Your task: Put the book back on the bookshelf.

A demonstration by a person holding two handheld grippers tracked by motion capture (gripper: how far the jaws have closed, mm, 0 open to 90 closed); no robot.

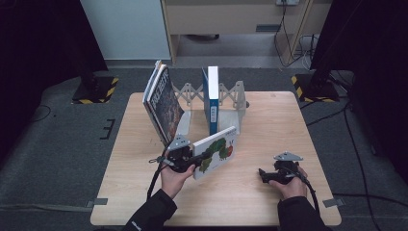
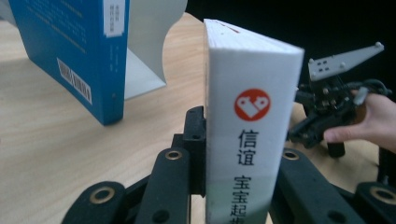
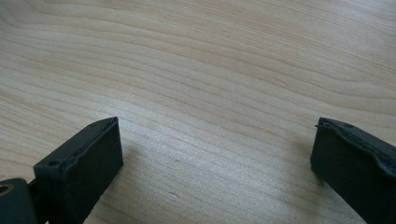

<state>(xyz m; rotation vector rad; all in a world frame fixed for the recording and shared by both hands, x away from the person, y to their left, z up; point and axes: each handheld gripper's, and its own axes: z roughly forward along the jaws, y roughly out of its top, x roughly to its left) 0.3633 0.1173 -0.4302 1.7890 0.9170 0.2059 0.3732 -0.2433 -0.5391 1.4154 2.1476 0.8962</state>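
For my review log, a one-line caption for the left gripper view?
Left gripper clamps a thick white board book by its spine, beside an upright blue book.

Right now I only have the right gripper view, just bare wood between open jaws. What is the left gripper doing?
Observer: The left gripper is shut on a white caterpillar picture book, clamped across its covers at the spine end.
Operator: Where would that book go?
Observer: Probably the book rack at the far side of the table. A blue book already stands upright in it.
Operator: Anything else in the rack?
Observer: A dark-covered book leans at the rack's left end, tilted toward the blue one.
Operator: And where is my gripper in all this?
Observer: The right gripper sits low at the table's near right, apart from the picture book.
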